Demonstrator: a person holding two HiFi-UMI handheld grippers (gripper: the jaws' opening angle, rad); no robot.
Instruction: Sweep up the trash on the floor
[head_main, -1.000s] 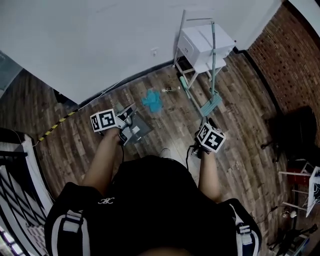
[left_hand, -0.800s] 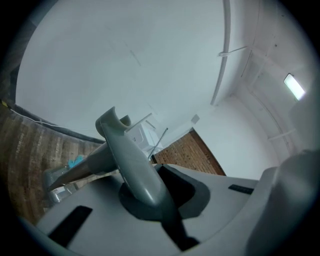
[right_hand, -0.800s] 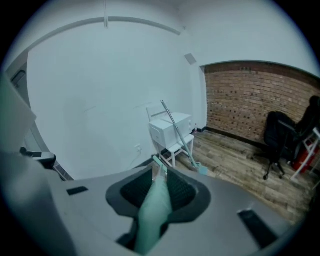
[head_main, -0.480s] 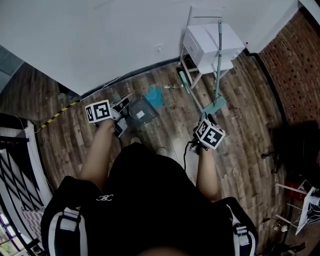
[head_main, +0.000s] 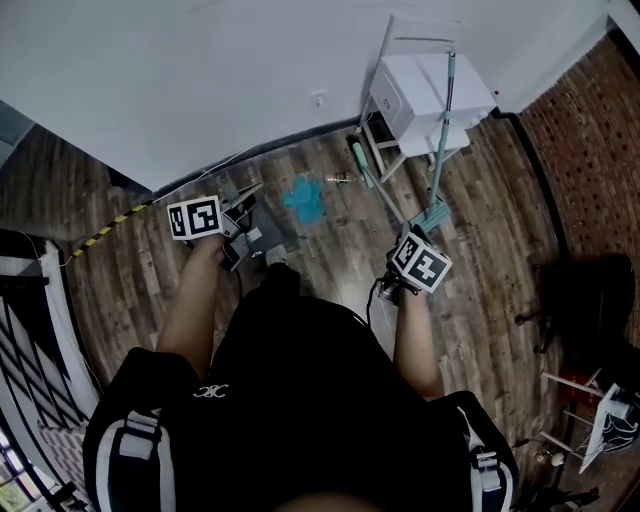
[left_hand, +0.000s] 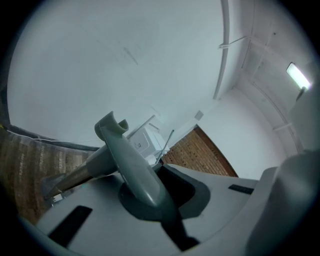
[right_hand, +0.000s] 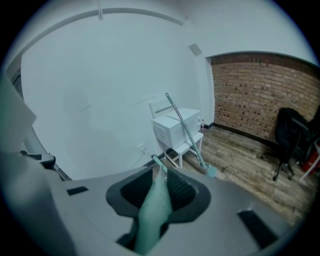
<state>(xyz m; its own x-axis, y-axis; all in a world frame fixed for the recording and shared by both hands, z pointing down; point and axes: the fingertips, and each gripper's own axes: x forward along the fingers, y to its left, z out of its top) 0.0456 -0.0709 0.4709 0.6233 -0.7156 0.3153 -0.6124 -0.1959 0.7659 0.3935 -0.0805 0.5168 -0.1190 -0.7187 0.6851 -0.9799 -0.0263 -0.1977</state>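
Observation:
A blue crumpled piece of trash lies on the wood floor, with a small object just right of it. My left gripper is shut on the grey handle of a grey dustpan, which hangs just left of and nearer than the blue trash. My right gripper is shut on a teal handle; its far tip points toward the wall. A second teal broom leans on the white stool, its head on the floor beside my right gripper.
A white stool stands against the white wall. A brick wall runs along the right, with a black chair before it. Yellow-black tape lies on the floor at left, beside a dark railing.
The dustpan swung up toward the blue trash, then came back close to the left gripper. The left gripper shifted slightly left and away. The right gripper hardly moved.

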